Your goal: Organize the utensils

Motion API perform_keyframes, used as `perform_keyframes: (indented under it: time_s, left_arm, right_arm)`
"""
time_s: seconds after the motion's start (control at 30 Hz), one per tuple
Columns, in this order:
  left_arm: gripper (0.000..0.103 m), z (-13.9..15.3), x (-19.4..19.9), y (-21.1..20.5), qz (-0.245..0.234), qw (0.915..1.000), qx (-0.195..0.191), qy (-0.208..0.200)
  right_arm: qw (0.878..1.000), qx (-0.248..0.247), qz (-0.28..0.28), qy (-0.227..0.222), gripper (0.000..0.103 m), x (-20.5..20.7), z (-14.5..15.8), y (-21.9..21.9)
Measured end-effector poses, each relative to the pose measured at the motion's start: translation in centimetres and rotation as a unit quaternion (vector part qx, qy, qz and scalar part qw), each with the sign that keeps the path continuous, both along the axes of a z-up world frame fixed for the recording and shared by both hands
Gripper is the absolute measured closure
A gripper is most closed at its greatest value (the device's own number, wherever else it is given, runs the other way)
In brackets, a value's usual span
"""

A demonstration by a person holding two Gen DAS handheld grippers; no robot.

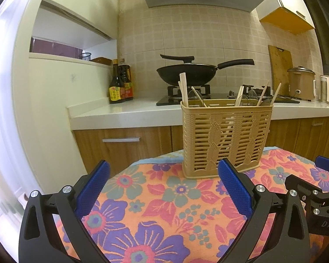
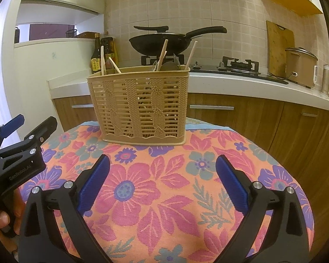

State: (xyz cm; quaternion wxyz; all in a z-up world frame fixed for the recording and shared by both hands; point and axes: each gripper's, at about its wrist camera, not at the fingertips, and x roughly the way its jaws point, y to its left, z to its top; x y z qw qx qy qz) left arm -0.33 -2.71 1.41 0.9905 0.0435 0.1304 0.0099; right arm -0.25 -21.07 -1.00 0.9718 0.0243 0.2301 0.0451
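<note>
While the tan slotted utensil basket (image 2: 138,103) stands upright at the far edge of the floral-clothed table (image 2: 164,197), chopsticks (image 2: 163,52) and spoons (image 2: 168,65) already poke up from its compartments, and no loose utensil shows on the cloth in front of it. Judging by that, the sorting looks all but finished. Nearer than the basket, the left gripper (image 1: 164,179) and right gripper (image 2: 162,175) both hover with jaws spread wide and empty.

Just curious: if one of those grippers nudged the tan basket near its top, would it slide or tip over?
Probably tip: the basket stands tall on soft floral cloth, which likely grips its base. Thin slatted plastic suggests it's light, so the chopsticks leaning inside may shift.
</note>
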Motion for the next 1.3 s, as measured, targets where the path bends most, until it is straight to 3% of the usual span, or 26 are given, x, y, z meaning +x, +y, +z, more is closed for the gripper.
perform_keyframes:
  time_s: [0.83,1.3]
  left_arm:
    - [0.008,-0.04,-0.41,-0.27,-0.016,0.9999,0.007,-0.001]
    - [0.008,-0.09,0.02,0.05,-0.002,1.0000,0.004,0.007]
  right_arm:
    - [1.000,0.000,-0.001,0.002,0.009,0.04,-0.14,0.00]
    - [1.000,-0.008,0.004,-0.002,0.008,-0.14,-0.13,0.40]
